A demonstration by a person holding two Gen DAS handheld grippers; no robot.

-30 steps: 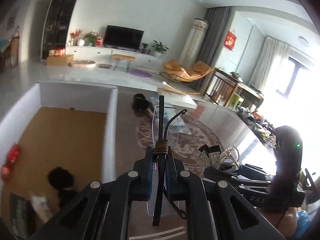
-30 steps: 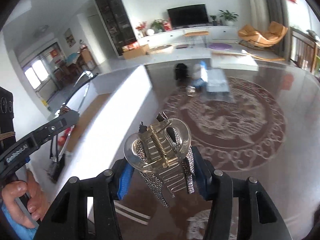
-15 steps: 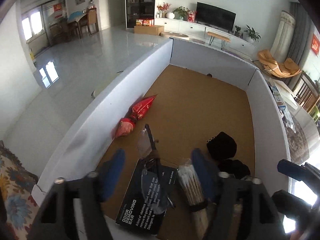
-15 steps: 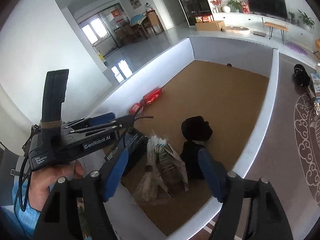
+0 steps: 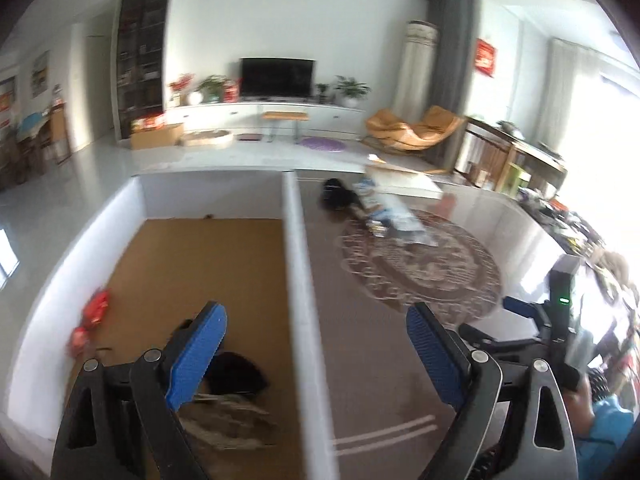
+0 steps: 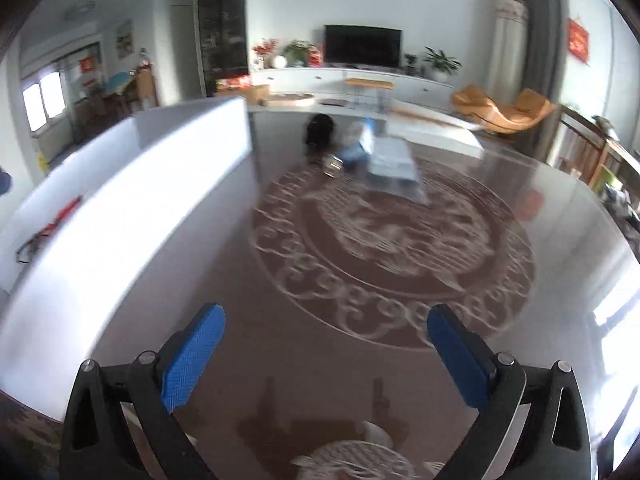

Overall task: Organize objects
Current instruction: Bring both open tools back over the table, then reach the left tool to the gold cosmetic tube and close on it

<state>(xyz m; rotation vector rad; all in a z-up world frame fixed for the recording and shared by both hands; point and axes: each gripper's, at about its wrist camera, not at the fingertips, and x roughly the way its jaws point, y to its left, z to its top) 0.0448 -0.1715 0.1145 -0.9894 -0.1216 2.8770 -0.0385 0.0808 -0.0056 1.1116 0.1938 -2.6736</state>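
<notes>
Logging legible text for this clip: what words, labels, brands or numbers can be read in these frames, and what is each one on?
None can be read.
Red wall hanging: pale marks, too blurred.
Red packets in the white box: print smeared.
Blue and white packs on the table: print too small.
Left gripper and right gripper, both open and empty: no lettering shows.

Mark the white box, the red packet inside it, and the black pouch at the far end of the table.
white box [image 5: 294,280], left wrist view: on its right side wall.
red packet [image 5: 96,308], left wrist view: on its upper half.
black pouch [image 6: 319,128], right wrist view: on its middle.
</notes>
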